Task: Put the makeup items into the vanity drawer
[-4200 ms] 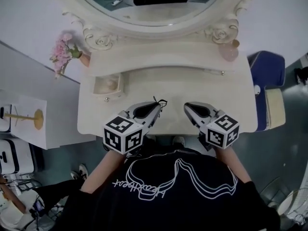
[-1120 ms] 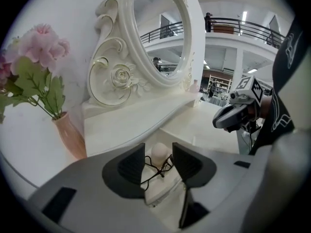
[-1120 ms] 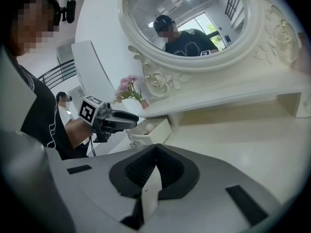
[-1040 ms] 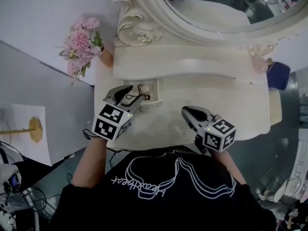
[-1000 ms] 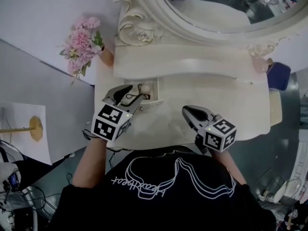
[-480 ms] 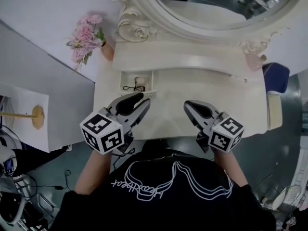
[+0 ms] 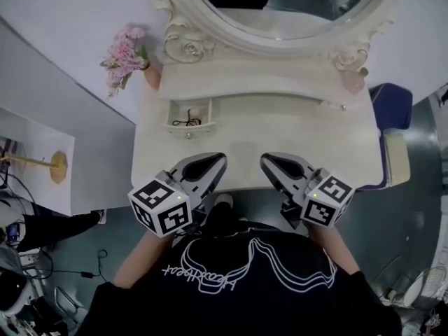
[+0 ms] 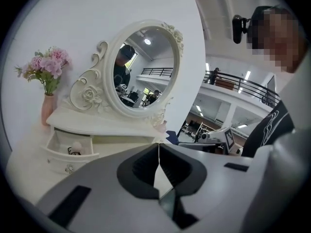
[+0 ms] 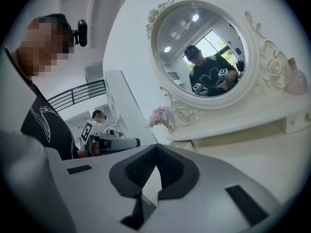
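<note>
left tool (image 7: 212,164) was closing empty at worktop (image 7: 245,149) front edge | right tool (image 7: 269,164) pressed together, empty | drawer (image 7: 189,128) stood open with items (image 7: 185,122) inside, likely awaiting shutting

The cream vanity (image 7: 245,149) carries an oval mirror (image 7: 280,9), a vase of pink flowers (image 7: 150,76) and a pink bottle (image 7: 355,82).

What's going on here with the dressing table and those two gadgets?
A person at a white vanity holds a gripper in each hand, both low over the front of the tabletop. The left gripper has its jaws closing with nothing between them; the right gripper is shut and empty. The small drawer on the left is open, with a thin black item and a pale round item inside.
</note>
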A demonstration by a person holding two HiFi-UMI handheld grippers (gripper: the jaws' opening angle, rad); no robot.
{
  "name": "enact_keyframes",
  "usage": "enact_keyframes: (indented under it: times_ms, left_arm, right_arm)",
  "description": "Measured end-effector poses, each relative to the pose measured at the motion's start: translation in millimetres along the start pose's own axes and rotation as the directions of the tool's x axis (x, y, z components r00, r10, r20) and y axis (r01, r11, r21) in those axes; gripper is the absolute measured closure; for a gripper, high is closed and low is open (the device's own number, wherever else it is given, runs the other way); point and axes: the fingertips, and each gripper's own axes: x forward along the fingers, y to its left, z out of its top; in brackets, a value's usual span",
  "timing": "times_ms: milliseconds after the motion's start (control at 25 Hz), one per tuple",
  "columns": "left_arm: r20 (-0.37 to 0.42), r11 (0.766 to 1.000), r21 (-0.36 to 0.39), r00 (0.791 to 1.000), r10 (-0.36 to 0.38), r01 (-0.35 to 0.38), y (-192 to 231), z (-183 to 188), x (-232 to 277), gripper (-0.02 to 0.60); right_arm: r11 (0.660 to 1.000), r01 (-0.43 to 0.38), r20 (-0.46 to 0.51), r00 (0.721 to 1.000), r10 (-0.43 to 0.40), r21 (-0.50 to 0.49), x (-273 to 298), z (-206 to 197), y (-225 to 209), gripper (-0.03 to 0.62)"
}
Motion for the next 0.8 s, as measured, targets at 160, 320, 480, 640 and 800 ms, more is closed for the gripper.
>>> enact_keyframes:
  times_ms: [160, 320, 480, 640, 800]
  left_arm:
    - [-0.015, 0.999, 0.045, 1.000, -0.005, 0.005, -24.6, -9.8, -2.0, 0.575]
    - [-0.008, 0.997, 0.078, 1.000, -0.007, 0.008, -45.3, -16.8, -4.7, 0.577]
    - [0.004, 0.996, 0.086, 1.000, 0.000, -0.001, -61.4, -24.5, -10.7, 0.577]
    - [0.023, 0.997, 0.076, 1.000, 0.000, -0.002, -75.5, -29.7, -17.5, 0.577]
    - [0.036, 0.997, 0.075, 0.999, -0.007, 0.005, -86.3, -32.5, -21.8, 0.577]
  right_arm:
    - [1.000, -0.010, 0.038, 0.999, 0.011, -0.025, -16.4, 2.3, 18.3, 0.589]
    - [0.998, -0.014, 0.037, 0.999, 0.016, -0.055, -29.3, -4.6, 30.9, 0.589]
    - [0.998, -0.025, 0.039, 0.999, 0.027, -0.055, -41.6, -10.9, 42.6, 0.589]
    - [0.996, -0.036, 0.037, 0.999, 0.040, -0.080, -52.1, -12.2, 55.1, 0.589]
    - [0.995, -0.037, 0.037, 0.999, 0.040, -0.091, -60.8, -13.7, 61.7, 0.589]
